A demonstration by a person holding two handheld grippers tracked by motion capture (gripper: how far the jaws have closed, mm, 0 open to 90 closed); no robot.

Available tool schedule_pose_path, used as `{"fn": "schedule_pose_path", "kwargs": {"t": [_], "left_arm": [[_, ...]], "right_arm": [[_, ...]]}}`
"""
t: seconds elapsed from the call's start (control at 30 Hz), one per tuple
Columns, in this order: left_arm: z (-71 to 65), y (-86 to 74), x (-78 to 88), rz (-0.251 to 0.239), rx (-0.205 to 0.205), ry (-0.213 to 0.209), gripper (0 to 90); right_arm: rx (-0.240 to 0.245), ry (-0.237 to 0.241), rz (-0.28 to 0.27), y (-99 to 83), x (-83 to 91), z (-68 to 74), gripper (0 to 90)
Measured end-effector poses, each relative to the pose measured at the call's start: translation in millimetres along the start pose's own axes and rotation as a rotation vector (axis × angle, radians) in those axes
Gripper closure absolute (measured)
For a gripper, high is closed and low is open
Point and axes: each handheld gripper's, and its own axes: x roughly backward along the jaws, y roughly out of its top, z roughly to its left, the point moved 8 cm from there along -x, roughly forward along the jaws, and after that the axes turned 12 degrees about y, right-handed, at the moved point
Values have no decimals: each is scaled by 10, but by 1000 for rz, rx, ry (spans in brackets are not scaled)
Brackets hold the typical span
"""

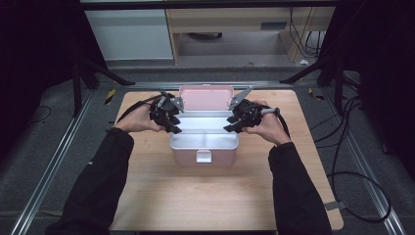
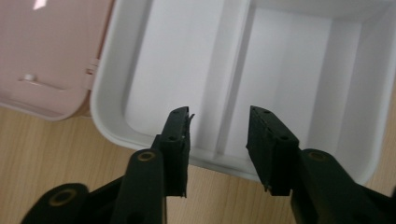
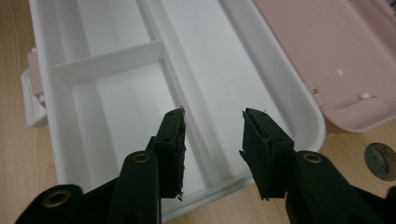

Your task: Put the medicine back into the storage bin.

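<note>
A pink box (image 1: pixel 182 156) stands in the middle of the table with its lid (image 1: pixel 205 98) swung back and upright. Inside sits a white tray (image 1: pixel 203 139) split by dividers into compartments, with nothing in them. My left gripper (image 1: pixel 175 125) hangs over the tray's left end, its jaws open above the rim (image 2: pixel 116 135) with nothing pressed between them (image 2: pixel 219 126). My right gripper (image 1: pixel 231 124) is at the tray's right end, also open (image 3: pixel 212 123) over the white rim (image 3: pixel 299 112). The pink lid (image 2: pixel 51 46) (image 3: pixel 327 51) lies behind the tray in both gripper views.
A white latch (image 1: pixel 203 156) sits on the box's front. The wooden table (image 1: pixel 205 200) has bare room in front of the box. A small dark disc (image 3: pixel 380 161) is set in the table near the lid. Cables (image 1: pixel 352 181) loop on the floor at the right.
</note>
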Motion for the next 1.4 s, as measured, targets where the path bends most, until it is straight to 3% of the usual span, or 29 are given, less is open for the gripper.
{"fn": "schedule_pose_path", "kwargs": {"t": [0.1, 0.17, 0.3, 0.5, 0.63, 0.7, 0.77, 0.87, 1.1, 1.23, 1.4], "left_arm": [[35, 41, 126, -42, 79, 7, 488], [69, 46, 175, -42, 130, 30, 423], [125, 5, 205, -18, 184, 76, 371], [237, -70, 203, -89, 321, 115, 350], [398, -163, 169, -99, 423, 193, 311], [475, -192, 160, -105, 470, 222, 298], [542, -194, 152, -120, 517, 246, 299], [620, -164, 136, -153, 562, 258, 294], [776, -88, -38, -213, 650, 262, 287], [841, -83, -182, -217, 688, 264, 287], [919, -102, -351, -215, 725, 262, 286]], "right_arm": [[-45, -35, -66, 35, 102, -11, 543], [-92, -58, -101, 29, 172, -29, 538], [-182, -104, -143, -9, 276, -99, 534], [-293, -202, -210, -77, 435, -243, 450], [-337, -259, -249, -94, 493, -337, 397], [-347, -296, -297, -83, 519, -397, 403], [-340, -335, -366, -52, 546, -470, 392], [-351, -373, -395, -42, 548, -543, 389], [-422, -391, -420, -50, 415, -734, 380], [-466, -380, -438, -83, 313, -858, 367], [-498, -373, -416, -142, 169, -1004, 345]]}}
